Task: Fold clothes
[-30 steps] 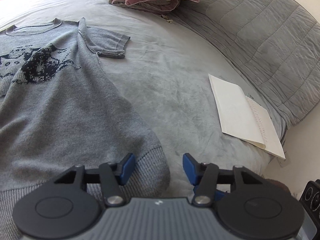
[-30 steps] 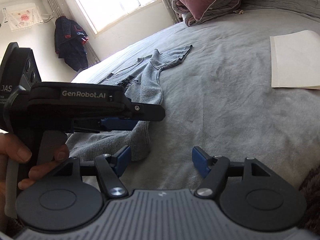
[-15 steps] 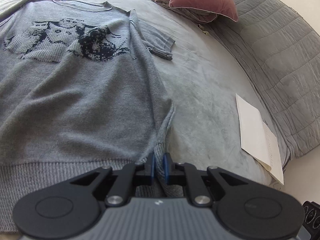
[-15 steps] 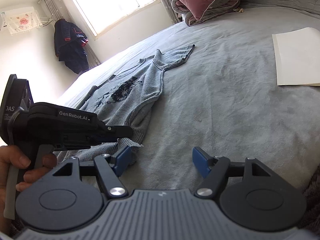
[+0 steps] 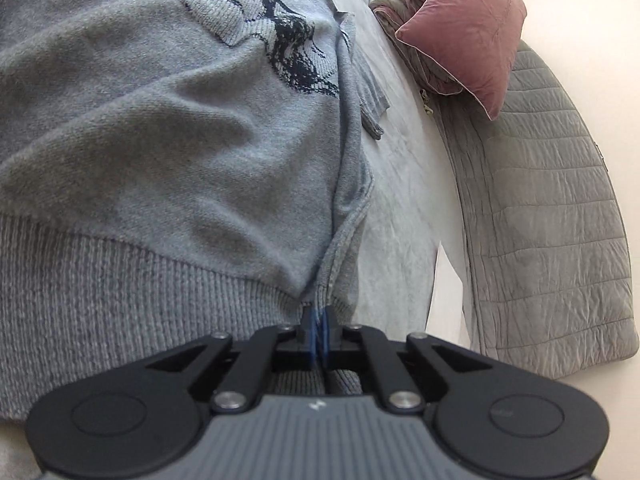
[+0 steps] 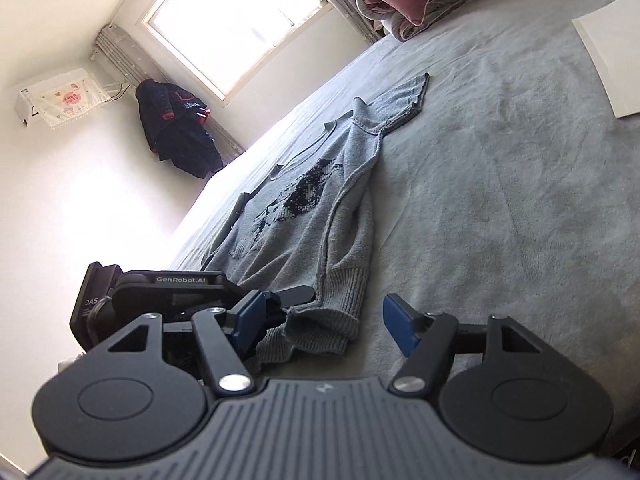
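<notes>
A grey knitted sweater [image 5: 168, 152] with a dark printed pattern lies spread on the bed, its short sleeve [image 5: 370, 92] pointing toward the pillows. My left gripper [image 5: 319, 328] is shut on the ribbed hem corner of the sweater and holds that corner raised. In the right wrist view the same sweater [image 6: 316, 216] stretches away toward the window, and the left gripper [image 6: 296, 295] pinches its near hem corner. My right gripper [image 6: 324, 326] stands open just in front of that lifted hem, with nothing between its blue pads.
The bed [image 6: 500, 200] has a grey velvety cover. A pink pillow [image 5: 464, 28] on folded bedding sits at the head. A grey quilted blanket [image 5: 552, 208] runs along the right side. White paper [image 6: 612, 60] lies on the bed. A dark jacket [image 6: 176, 128] hangs by the window.
My left gripper went from open beside the hem to shut on the hem corner, then lifted and pulled it. The right gripper stayed open and tilted, now closer to the hem.
</notes>
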